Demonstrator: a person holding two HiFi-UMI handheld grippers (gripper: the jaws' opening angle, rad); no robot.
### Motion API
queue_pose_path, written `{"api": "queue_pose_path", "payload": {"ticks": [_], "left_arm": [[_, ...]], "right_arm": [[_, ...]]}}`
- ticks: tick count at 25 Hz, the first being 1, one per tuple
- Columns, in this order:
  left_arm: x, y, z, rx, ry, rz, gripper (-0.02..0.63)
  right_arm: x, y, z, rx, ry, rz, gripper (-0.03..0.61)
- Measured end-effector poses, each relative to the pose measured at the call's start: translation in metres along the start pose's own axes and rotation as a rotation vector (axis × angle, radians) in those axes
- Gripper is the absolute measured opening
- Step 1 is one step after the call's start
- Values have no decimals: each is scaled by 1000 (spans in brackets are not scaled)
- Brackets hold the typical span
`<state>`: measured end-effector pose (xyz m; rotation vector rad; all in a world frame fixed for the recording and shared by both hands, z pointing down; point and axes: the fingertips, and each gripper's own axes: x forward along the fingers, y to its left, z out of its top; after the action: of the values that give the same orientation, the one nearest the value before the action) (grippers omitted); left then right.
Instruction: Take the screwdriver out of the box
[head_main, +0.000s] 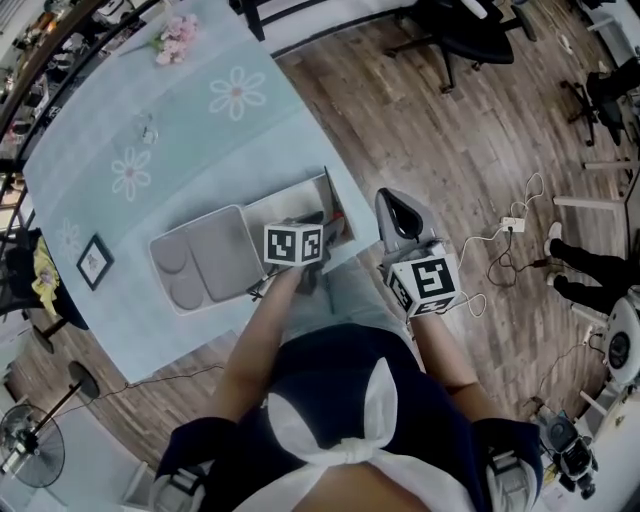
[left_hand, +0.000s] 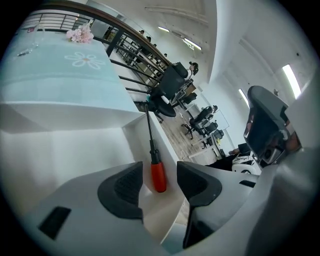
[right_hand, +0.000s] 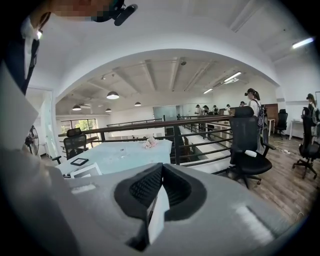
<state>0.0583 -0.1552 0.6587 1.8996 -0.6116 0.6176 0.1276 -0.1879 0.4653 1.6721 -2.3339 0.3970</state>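
Note:
A screwdriver (left_hand: 158, 175) with a red handle and a black shaft lies inside the white box (left_hand: 75, 150), along its right wall. My left gripper (left_hand: 160, 184) is open, with its dark pads (left_hand: 122, 187) on either side of the handle's near end, not touching it. In the head view the left gripper (head_main: 316, 224) reaches into the open box (head_main: 295, 195), where the screwdriver (head_main: 336, 212) shows as a thin reddish line by the wall. My right gripper (head_main: 389, 198) hangs shut beyond the table's edge, above the floor. Its pads (right_hand: 142, 187) are pressed together.
The box's lid (head_main: 205, 257) lies flat to the left on the pale blue tablecloth (head_main: 200, 130). A small picture frame (head_main: 94, 261), a glass (head_main: 148, 128) and pink flowers (head_main: 176, 37) sit farther off. Office chairs (head_main: 470, 40) and floor cables (head_main: 512, 224) are to the right.

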Motion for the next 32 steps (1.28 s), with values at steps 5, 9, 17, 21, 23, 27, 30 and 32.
{"api": "queue_pose_path", "payload": {"ticks": [5, 9, 17, 21, 23, 27, 30, 32], "left_arm": [[7, 6, 0, -42, 33, 2, 209], [13, 7, -2, -47, 79, -7, 209], [18, 5, -4, -39, 119, -59, 207], [19, 5, -5, -53, 120, -105, 207], [20, 5, -6, -74, 124, -128, 207], [21, 6, -7, -74, 138, -151, 207], [24, 10, -9, -32, 165, -133, 198], [25, 11, -7, -17, 166, -128, 189]], "right_arm": [[12, 3, -4, 4, 20, 41, -2], [21, 5, -3, -3, 30, 66, -2], [25, 1, -1, -6, 33, 75, -2], [25, 0, -1, -9, 37, 77, -2], [26, -2, -1, -10, 38, 79, -2], [27, -3, -2, -10, 40, 81, -2], [29, -3, -1, -10, 44, 85, -2], [30, -3, -1, -10, 45, 88, -2]]}}
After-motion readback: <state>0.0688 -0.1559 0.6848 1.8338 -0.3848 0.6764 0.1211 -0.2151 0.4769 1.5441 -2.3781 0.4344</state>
